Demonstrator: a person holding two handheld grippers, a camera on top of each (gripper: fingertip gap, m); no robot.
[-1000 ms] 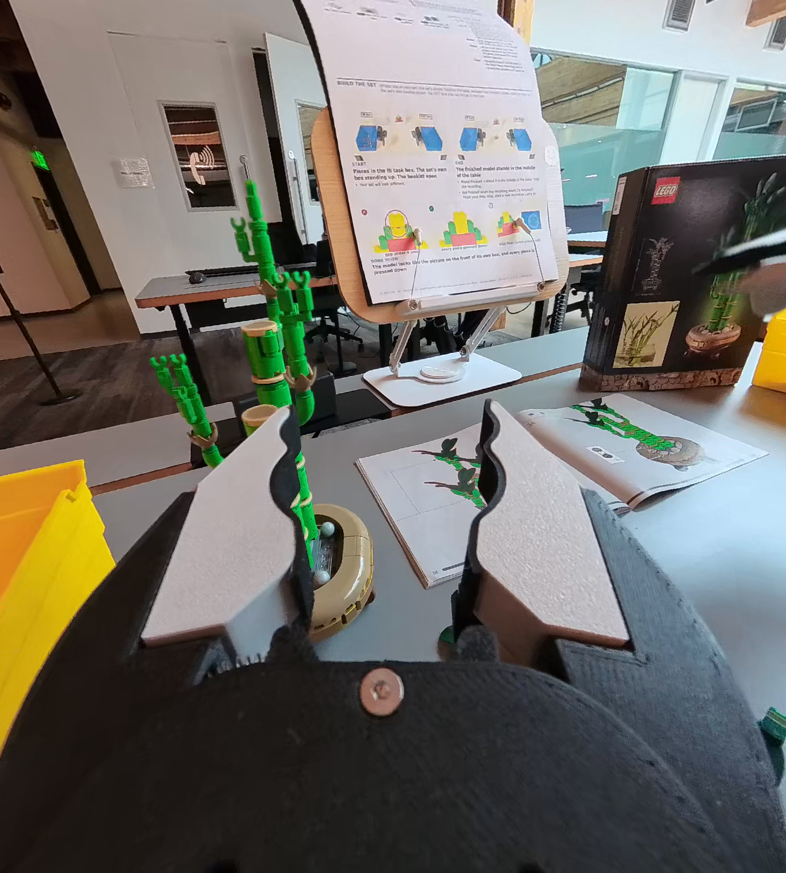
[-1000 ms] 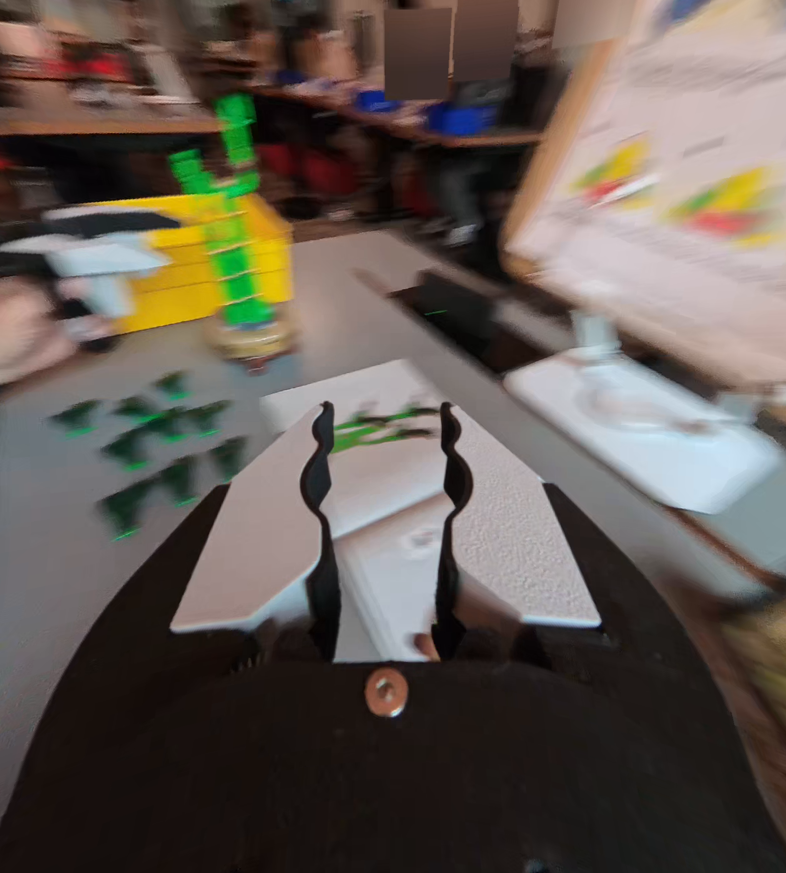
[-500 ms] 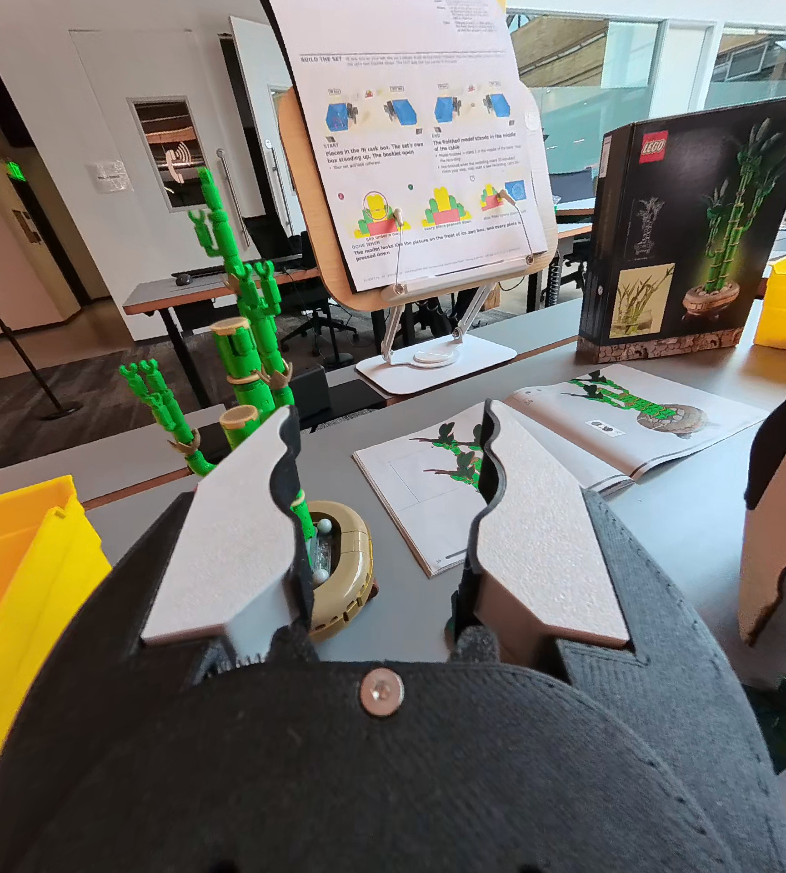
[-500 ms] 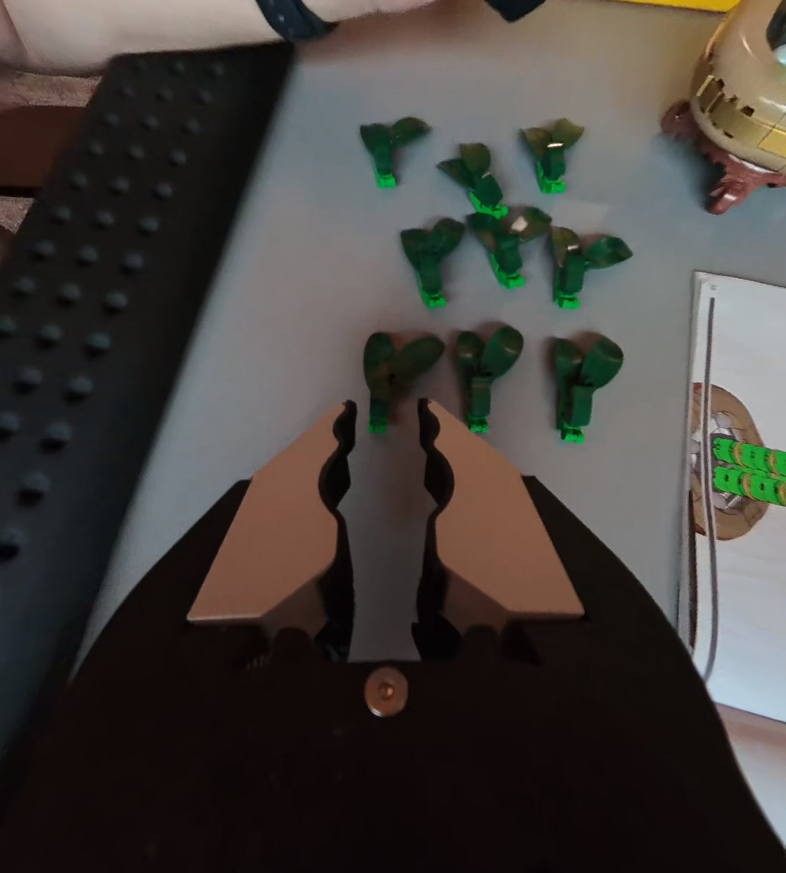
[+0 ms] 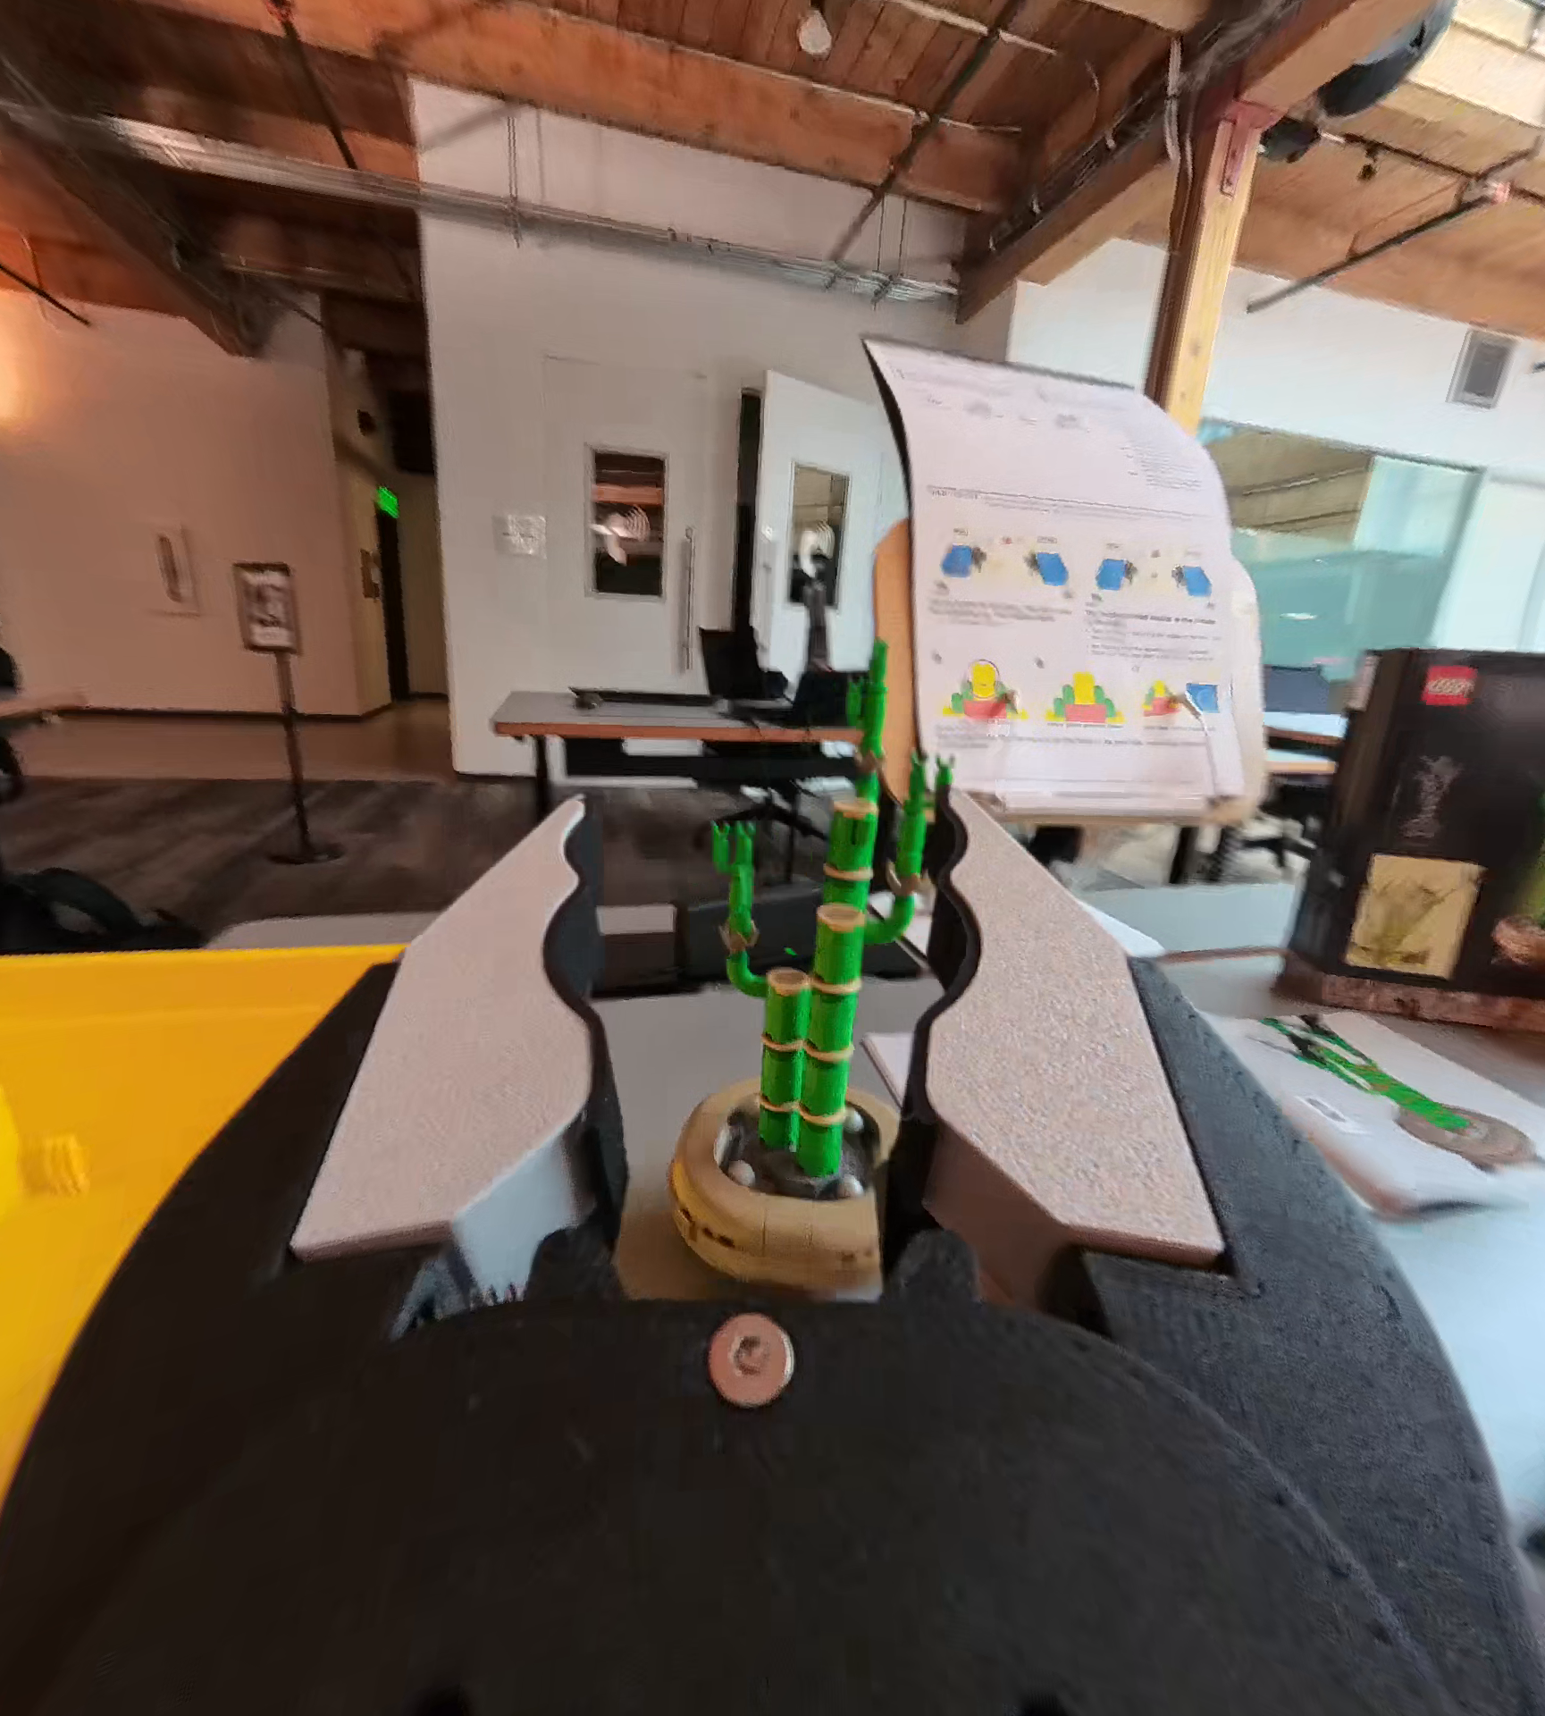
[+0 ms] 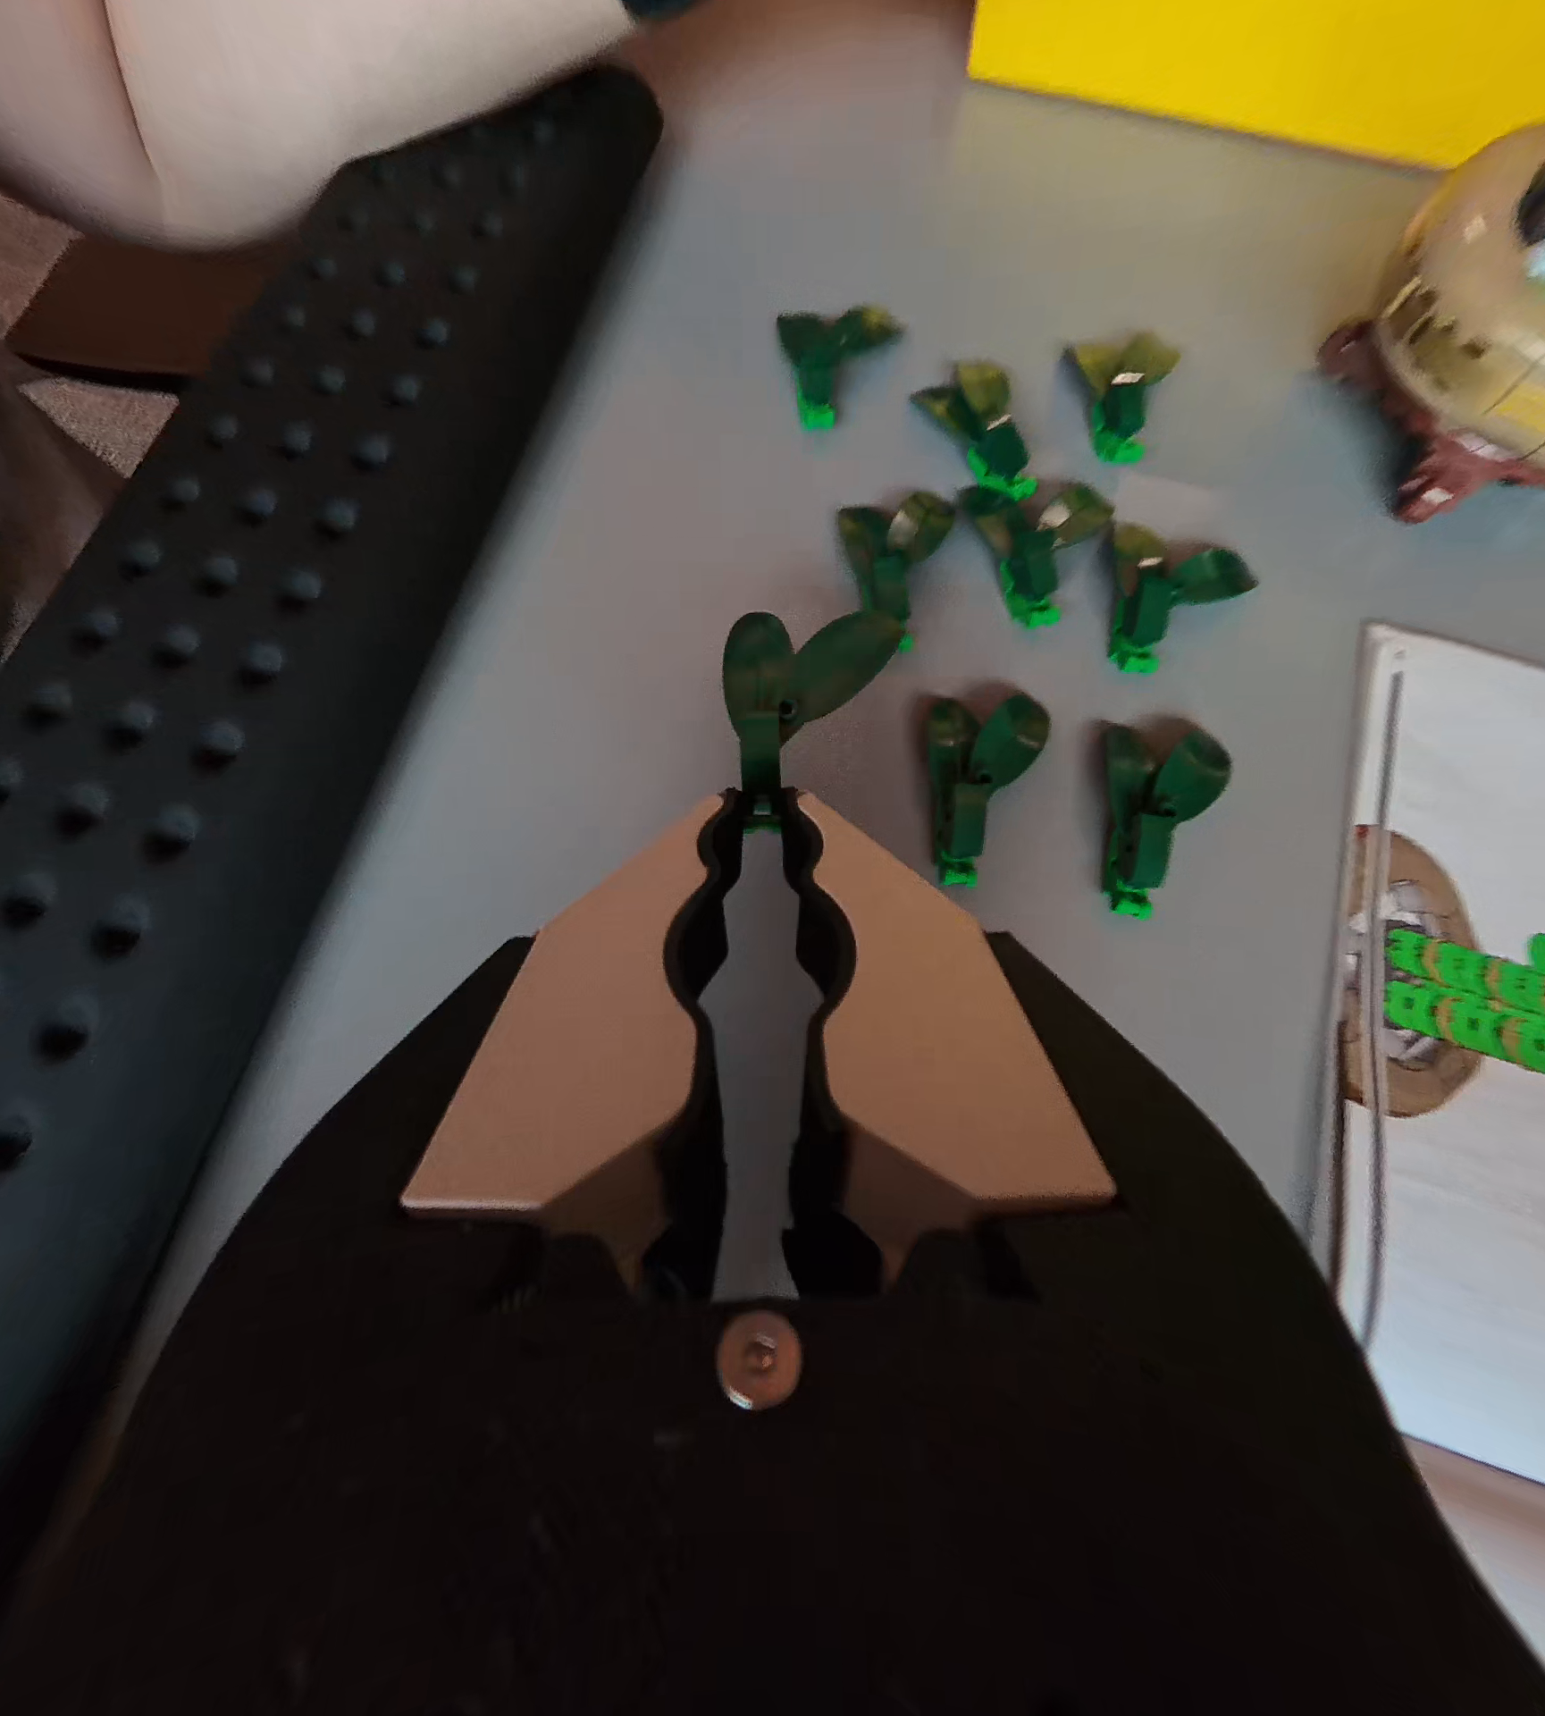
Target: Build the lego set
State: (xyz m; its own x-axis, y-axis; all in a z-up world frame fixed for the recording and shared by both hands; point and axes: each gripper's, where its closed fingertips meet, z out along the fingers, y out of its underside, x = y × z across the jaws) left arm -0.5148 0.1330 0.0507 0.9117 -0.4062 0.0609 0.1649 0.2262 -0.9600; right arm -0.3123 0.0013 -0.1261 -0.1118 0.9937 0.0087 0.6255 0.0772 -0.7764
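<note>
Right now, near to far:
Right gripper (image 6: 761, 806): pressed together at the tips, pinching the bright green stem end of 1 dark green leaf piece (image 6: 787, 682), whose 2 blades fan out past the fingertips.
Leaf handling: judged very light, rigid plastic, small and smooth; held only by its tip, it could twist or slip, so a square grip on the stem, clear of the blades, looks safest.
Spare leaves (image 6: 1019, 548): 8 more lie on the grey table (image 6: 564, 576) just beyond and to the right, some touching.
Black studded mat (image 6: 193, 604): along the left of the right wrist view.
Booklet (image 6: 1492, 1021): open at the right edge.
Left gripper (image 5: 764, 929): spread wide, holding nothing, framing the plant without touching it.
Bamboo plant (image 5: 819, 1003): upright green stalks in a tan round pot (image 5: 778, 1198) on the table.
Plant handling: tall, thin side shoots look fragile; steady it by the pot, not the stalks.
Yellow bin (image 5: 53, 1114): left of the pot.
Set box (image 5: 1474, 836): farther back on the right, upright.
Instruction sheet (image 5: 1075, 594): on a stand behind the plant.
</note>
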